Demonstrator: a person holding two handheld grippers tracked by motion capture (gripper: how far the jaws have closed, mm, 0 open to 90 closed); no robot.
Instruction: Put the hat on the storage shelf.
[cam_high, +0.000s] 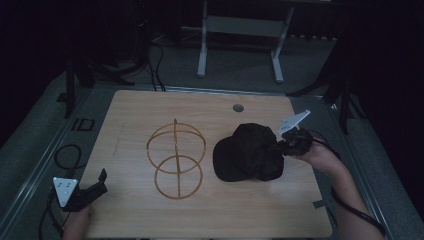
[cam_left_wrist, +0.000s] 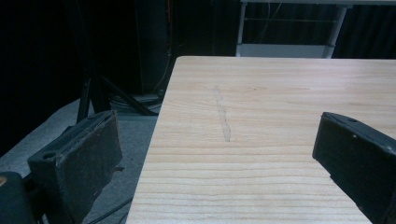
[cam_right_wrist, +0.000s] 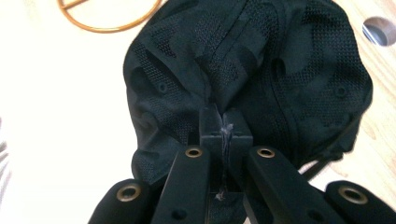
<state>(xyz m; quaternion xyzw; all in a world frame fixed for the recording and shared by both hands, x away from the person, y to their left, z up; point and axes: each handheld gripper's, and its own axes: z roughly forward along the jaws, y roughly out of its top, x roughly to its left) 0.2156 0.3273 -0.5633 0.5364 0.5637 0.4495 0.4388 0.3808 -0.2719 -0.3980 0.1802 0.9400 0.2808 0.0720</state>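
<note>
While the right tool (cam_right_wrist: 223, 128) pinched the black mesh fabric cap (cam_high: 248, 152) near the counter's (cam_high: 135, 220) right edge, the round golden wire stand (cam_high: 176, 159) seemingly waited mid-counter, bare; the left tool (cam_left_wrist: 219, 154) gaped, idle.

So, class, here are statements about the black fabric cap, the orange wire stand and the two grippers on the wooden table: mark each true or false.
1. The right gripper is shut on the black fabric cap. True.
2. The left gripper holds the orange wire stand. False: its jaws stand open, holding nothing.
3. The cap hangs on the stand. False: it lies beside it.
4. The wooden table has a round hole. True.
</note>
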